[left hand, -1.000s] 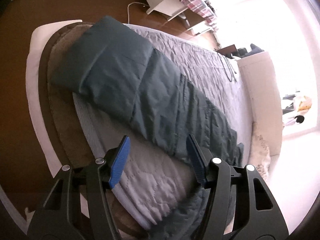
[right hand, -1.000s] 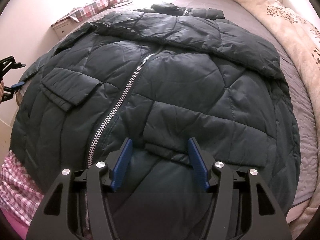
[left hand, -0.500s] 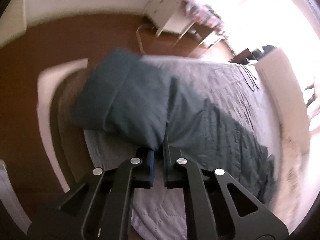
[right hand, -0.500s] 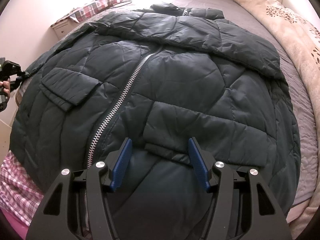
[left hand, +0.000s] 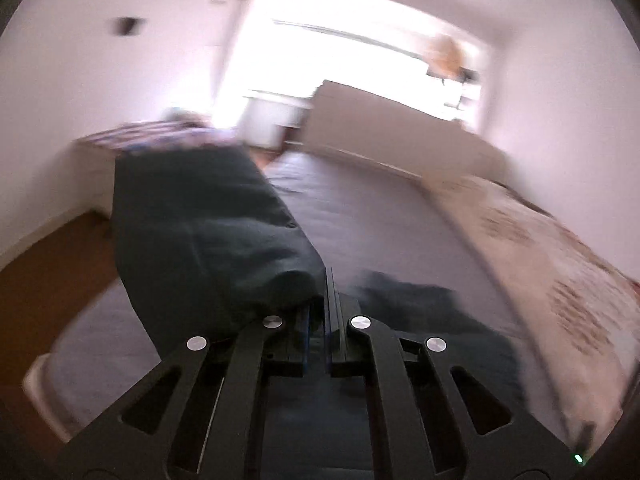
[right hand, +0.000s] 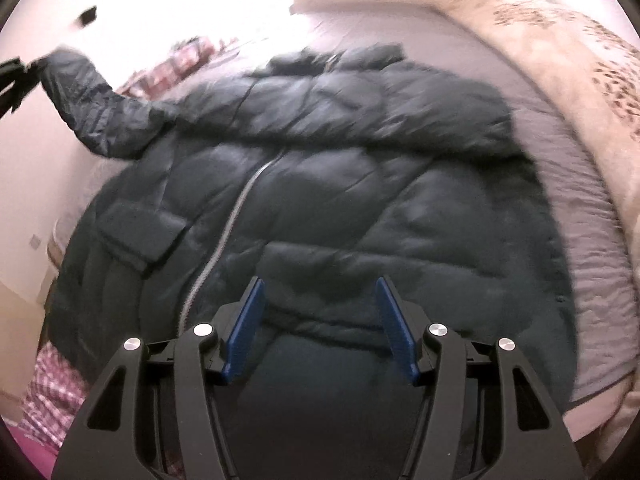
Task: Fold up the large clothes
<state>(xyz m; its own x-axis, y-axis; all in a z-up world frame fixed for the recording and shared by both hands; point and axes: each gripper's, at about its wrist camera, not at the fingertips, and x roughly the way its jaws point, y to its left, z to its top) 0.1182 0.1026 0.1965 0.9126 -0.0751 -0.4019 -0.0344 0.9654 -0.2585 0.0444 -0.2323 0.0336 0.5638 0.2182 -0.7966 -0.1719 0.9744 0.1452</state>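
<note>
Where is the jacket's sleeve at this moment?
In the right wrist view the sleeve is at upper left, lifted off the bed by the left gripper, which is shut on its cuff.

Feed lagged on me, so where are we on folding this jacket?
Done: the jacket lies spread face up on the bed, zipped. In hand: the left gripper is shut on the sleeve and holds it raised off the bed. The right gripper hovers open over the hem, holding nothing. Left: laying that sleeve across the front, the other sleeve, then folding the body; no fold is set yet.
</note>
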